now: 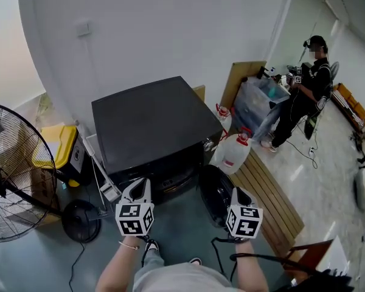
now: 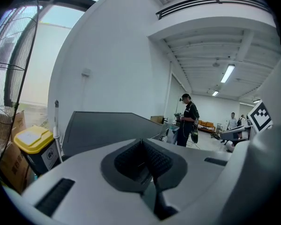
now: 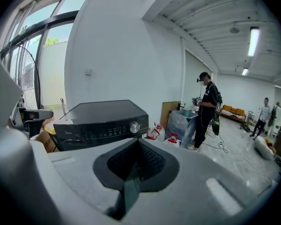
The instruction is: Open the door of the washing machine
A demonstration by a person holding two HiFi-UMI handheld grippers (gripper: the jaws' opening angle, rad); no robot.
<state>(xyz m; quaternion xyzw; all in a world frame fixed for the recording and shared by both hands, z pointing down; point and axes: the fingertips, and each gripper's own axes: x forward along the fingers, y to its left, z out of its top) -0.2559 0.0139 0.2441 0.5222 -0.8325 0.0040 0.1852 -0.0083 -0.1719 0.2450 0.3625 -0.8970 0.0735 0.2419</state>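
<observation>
The black washing machine (image 1: 152,123) stands against the white wall, with its flat top towards me. Its round dark door (image 1: 213,190) stands swung out at the machine's front right. My left gripper (image 1: 138,186) hovers in front of the machine's lower front, with its pads closed on nothing. My right gripper (image 1: 239,194) hangs just right of the door, apart from it, also closed and empty. The left gripper view has the left gripper (image 2: 141,142) over the machine's top (image 2: 103,125). The right gripper view has the right gripper (image 3: 139,142) below the control panel and its knob (image 3: 135,127).
A large floor fan (image 1: 12,169) stands at the left beside a yellow-lidded bin (image 1: 58,145). Water jugs (image 1: 234,151), a wooden slatted pallet (image 1: 274,202) and a clear storage box (image 1: 261,99) lie to the right. A person (image 1: 304,90) stands farther back at the right.
</observation>
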